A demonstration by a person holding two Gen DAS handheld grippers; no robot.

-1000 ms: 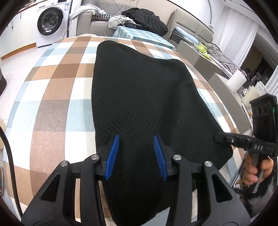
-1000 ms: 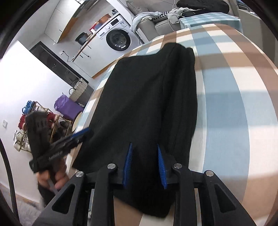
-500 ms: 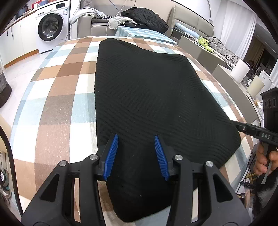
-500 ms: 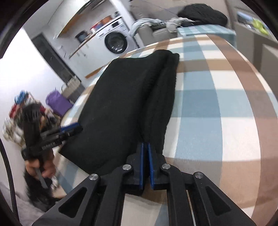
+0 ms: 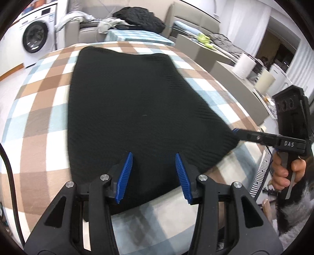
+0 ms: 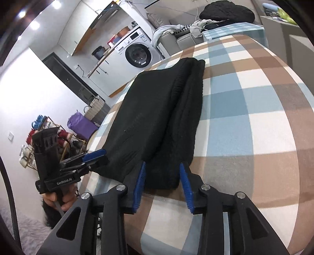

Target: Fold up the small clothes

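Observation:
A black knit garment (image 5: 133, 109) lies flat on the checked tablecloth (image 5: 39, 109), folded lengthwise with a doubled strip along its right side (image 6: 182, 125). My left gripper (image 5: 153, 174) is open and empty, its blue pads over the garment's near left end. My right gripper (image 6: 162, 182) is open and empty, straddling the near end of the doubled strip. The right gripper also shows in the left wrist view (image 5: 235, 130) at the garment's right corner. The left gripper shows in the right wrist view (image 6: 98, 155) at the near left corner.
A washing machine (image 5: 37, 39) stands at the far left. A sofa with piled clothes (image 5: 137, 17) is behind the table. A grey counter with paper rolls (image 5: 245, 62) is to the right. A shoe rack and purple bag (image 6: 78, 125) sit on the floor left.
My right gripper was shut on the garment's right edge half a second ago and has opened and let it go. My left gripper stayed open and shifted slightly toward the near edge.

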